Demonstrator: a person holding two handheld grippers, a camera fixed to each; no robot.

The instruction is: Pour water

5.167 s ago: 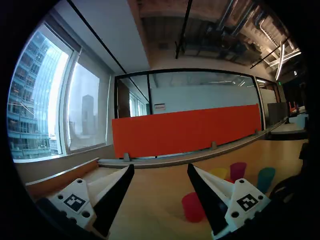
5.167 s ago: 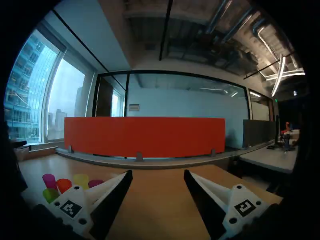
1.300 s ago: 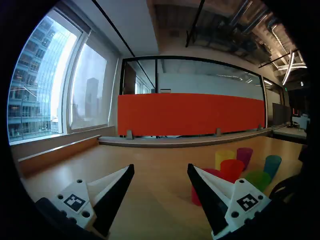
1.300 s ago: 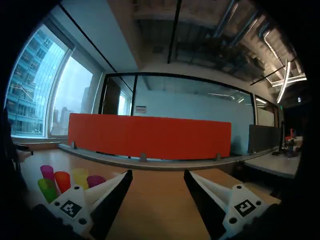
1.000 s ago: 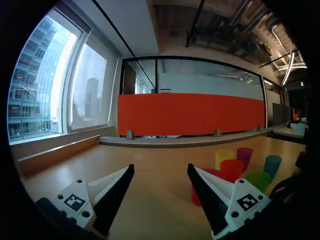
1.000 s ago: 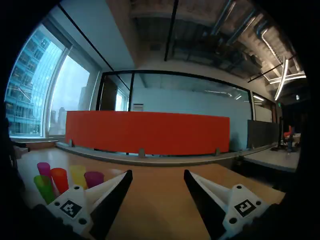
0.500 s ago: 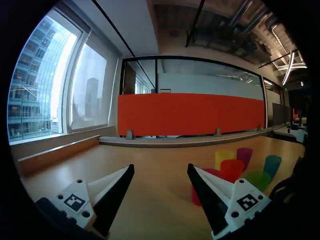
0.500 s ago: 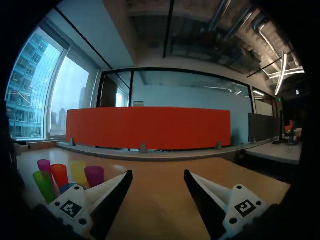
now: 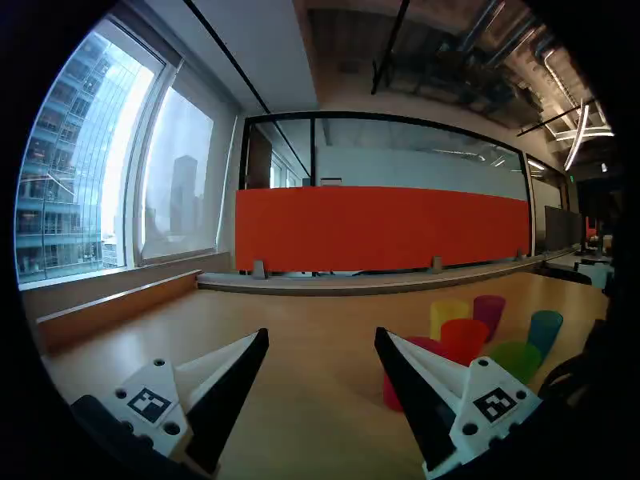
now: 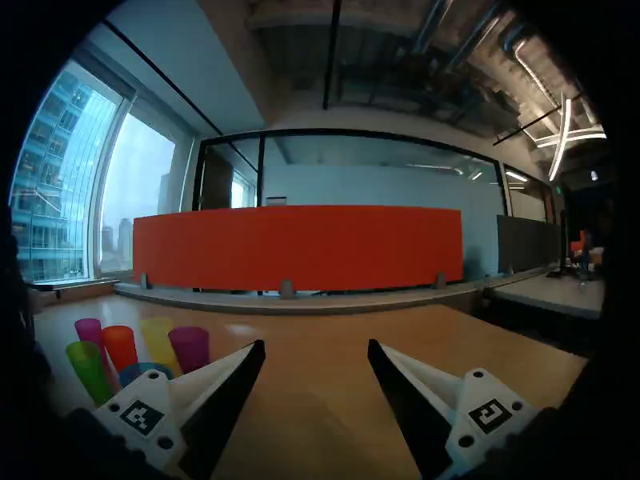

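Table (image 9: 320,320): pale wood, smooth, with a soft sheen that mirrors the window light. Cups (image 9: 464,340): coloured see-through plastic, smooth and faintly glossy. Left gripper (image 9: 320,332) and right gripper (image 10: 314,344): fingers (image 9: 448,392) in matt white plastic with matt black inner faces, each carrying a flat black-and-white printed marker. Divider (image 9: 384,228): flat matt orange, its material too far off to tell. Wall (image 9: 416,164) and windows (image 9: 72,200): clear, glossy glass in dark frames. Ceiling pipes (image 9: 480,48): bare, dull metal.
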